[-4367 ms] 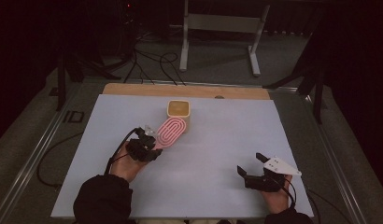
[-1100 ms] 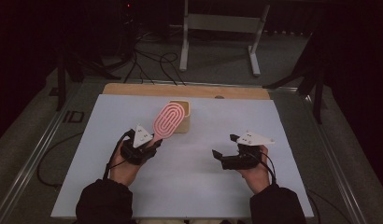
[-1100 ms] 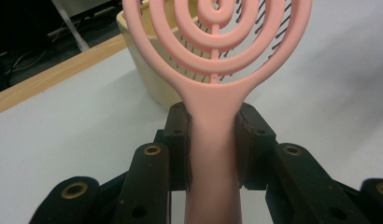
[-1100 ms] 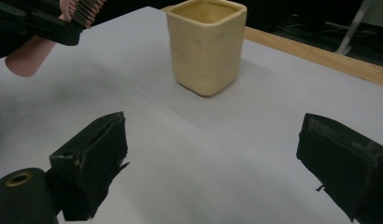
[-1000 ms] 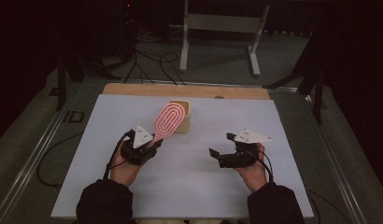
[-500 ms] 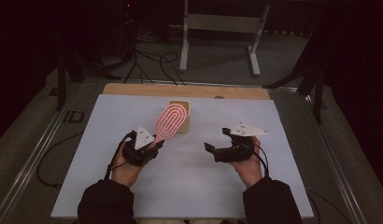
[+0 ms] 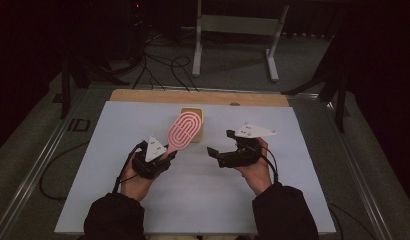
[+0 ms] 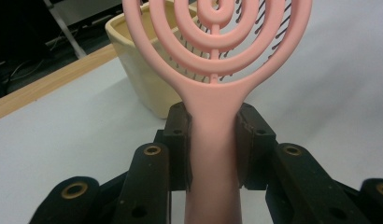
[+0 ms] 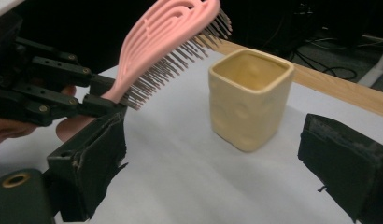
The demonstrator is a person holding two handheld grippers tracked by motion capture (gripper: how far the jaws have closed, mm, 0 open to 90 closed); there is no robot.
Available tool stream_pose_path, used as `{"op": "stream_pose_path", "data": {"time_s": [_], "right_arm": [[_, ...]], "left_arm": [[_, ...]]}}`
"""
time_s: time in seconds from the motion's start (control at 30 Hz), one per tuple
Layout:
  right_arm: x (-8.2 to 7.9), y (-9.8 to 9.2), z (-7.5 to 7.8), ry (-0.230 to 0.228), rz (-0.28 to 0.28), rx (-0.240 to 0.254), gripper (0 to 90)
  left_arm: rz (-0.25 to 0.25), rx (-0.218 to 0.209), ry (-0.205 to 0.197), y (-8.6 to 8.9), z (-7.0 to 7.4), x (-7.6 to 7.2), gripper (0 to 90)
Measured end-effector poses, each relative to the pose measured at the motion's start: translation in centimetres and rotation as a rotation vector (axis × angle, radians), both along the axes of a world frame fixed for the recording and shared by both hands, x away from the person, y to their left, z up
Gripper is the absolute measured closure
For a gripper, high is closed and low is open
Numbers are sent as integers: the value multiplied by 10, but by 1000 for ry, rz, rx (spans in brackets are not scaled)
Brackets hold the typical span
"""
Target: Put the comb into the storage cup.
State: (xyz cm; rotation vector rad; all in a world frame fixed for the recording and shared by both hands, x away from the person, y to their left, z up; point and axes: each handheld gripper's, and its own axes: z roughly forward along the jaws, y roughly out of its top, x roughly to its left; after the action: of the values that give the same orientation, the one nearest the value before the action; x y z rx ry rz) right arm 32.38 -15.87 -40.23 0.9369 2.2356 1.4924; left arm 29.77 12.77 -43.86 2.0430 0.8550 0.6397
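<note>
left gripper [image 7: 165, 159], near-left of table centre: jaws pinching the handle of a pink hairbrush [image 7: 184, 130]; the left gripper view shows the handle [image 8: 213, 140] squeezed between both pads. brush is off the table, head angled up and away toward the cup, bristles facing down.

centre, just beyond the brush head: a cream square cup [image 7: 193, 122] standing upright near the far edge of the white sheet. in the right gripper view the cup [image 9: 249, 98] looks empty, and the brush head [image 9: 171, 28] hangs above and beside it, not inside.

right gripper [image 7: 218, 154]: jaws spread wide, holding nothing, pointed toward the cup and brush, near both but apart.

progress, as a judgement: pickup done, brush lifted and carried close to the cup. placing it in the cup is not yet done; the right gripper looks set to steady the cup or help.

surface: white table cover [image 7: 118, 200], wooden strip [image 7: 143, 95] along the far edge. room dim, dark floor, cables [image 7: 163, 65], a pale metal stand [image 7: 233, 25] behind.
</note>
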Motion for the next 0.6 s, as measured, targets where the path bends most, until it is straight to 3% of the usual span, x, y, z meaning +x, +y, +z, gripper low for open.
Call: {"op": "stream_pose_path", "data": {"time_s": [0.2, 0.6], "right_arm": [[4, 9, 4, 1, 14, 0, 74], [15, 22, 9, 35, 32, 48, 75]], "left_arm": [[-1, -8, -3, -1, 0, -1, 699], [-14, -8, -12, -3, 0, -2, 699]]}}
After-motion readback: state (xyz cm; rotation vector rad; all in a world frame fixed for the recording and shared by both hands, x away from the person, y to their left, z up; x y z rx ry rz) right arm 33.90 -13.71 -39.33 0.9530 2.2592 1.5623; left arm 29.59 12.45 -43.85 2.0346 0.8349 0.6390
